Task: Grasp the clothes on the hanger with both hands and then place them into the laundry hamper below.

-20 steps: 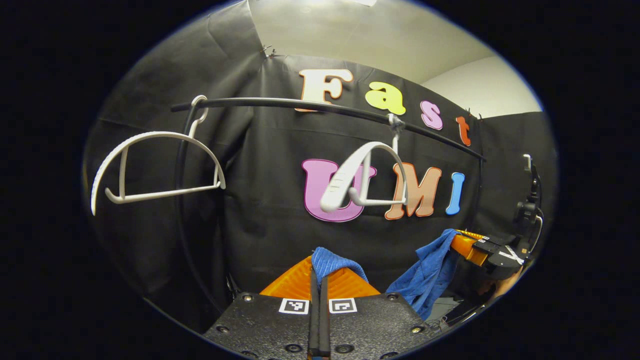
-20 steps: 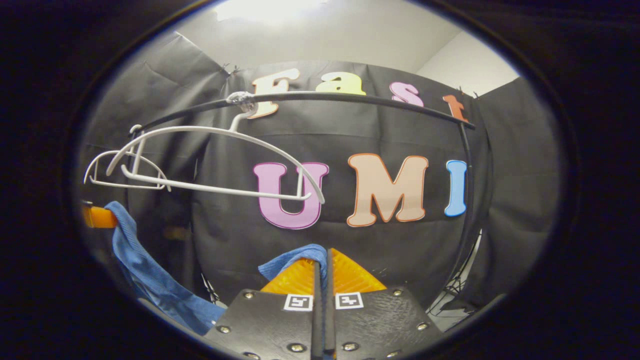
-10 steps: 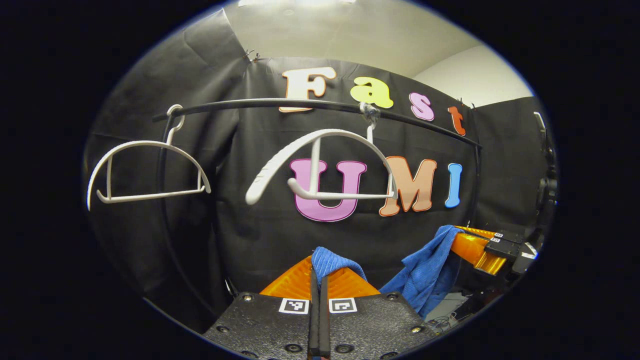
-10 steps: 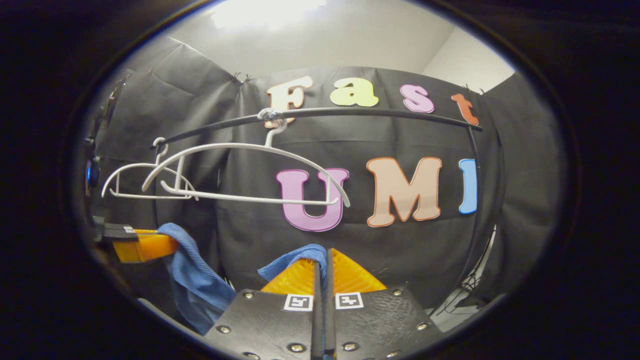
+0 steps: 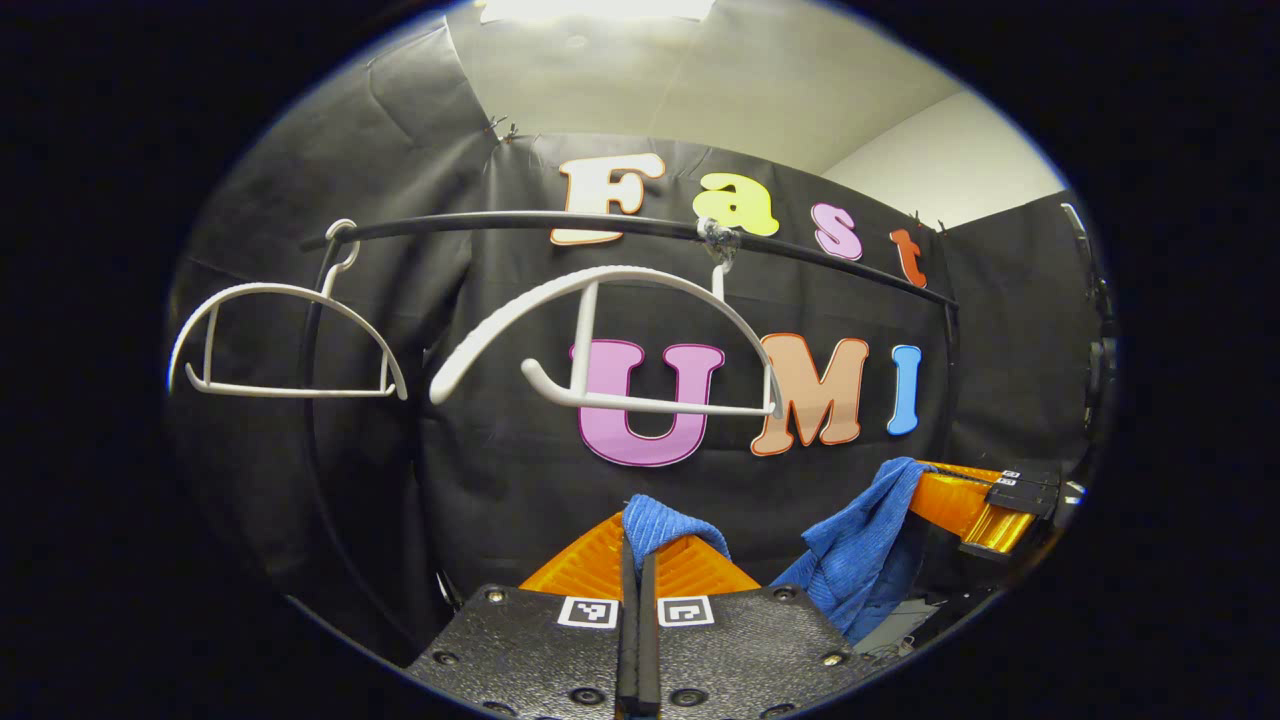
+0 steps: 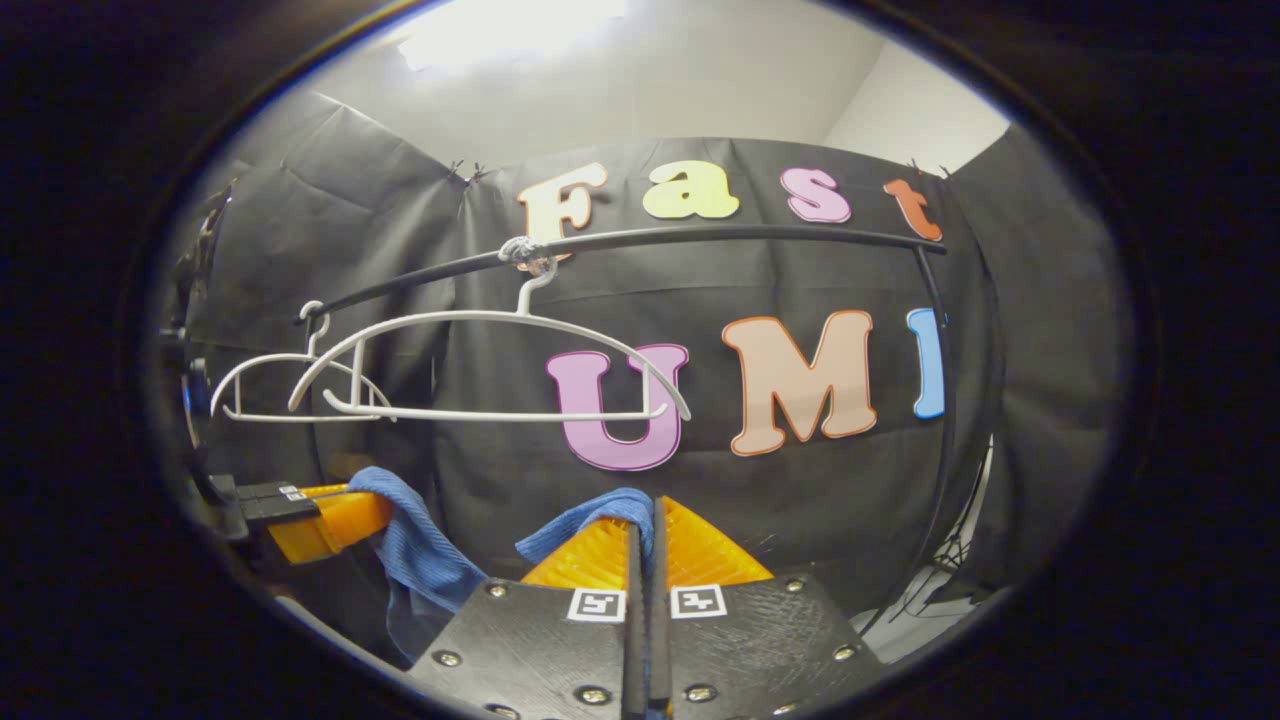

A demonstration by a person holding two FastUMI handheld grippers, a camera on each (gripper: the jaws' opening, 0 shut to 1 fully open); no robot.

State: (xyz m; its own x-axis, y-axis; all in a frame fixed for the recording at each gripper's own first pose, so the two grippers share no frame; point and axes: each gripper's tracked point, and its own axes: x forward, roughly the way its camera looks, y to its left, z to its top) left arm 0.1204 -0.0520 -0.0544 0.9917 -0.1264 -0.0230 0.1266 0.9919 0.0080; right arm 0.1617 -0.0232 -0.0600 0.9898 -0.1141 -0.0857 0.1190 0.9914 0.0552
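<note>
Our fingers (image 5: 600,560) on the left gripper (image 5: 637,545) are pressed together with a fold of the blue garment (image 5: 665,522) pinched between them, and the right gripper (image 6: 643,535) is closed the same way on another edge of that garment. We judge the 2 grips are set apart on purpose, so the cloth hangs spread between our hands instead of bunching.

In the left gripper view the right gripper sits off to the right with the garment draped from its tips; in the right gripper view the left gripper sits low on the left with cloth trailing from it.

The garment is off its hanger. The nearer white hanger (image 5: 610,340) hangs bare from the black rail (image 5: 560,222), and a second white hanger (image 5: 285,340) hangs bare near the rail's left end. Both stay above and behind the cloth, well apart from it.

The laundry hamper is the 1 container in the task, and we cannot say what it holds or where its rim lies. We judge that lowering both hands together comes next, and that an uneven drop could leave cloth over the hamper's edge.
</note>
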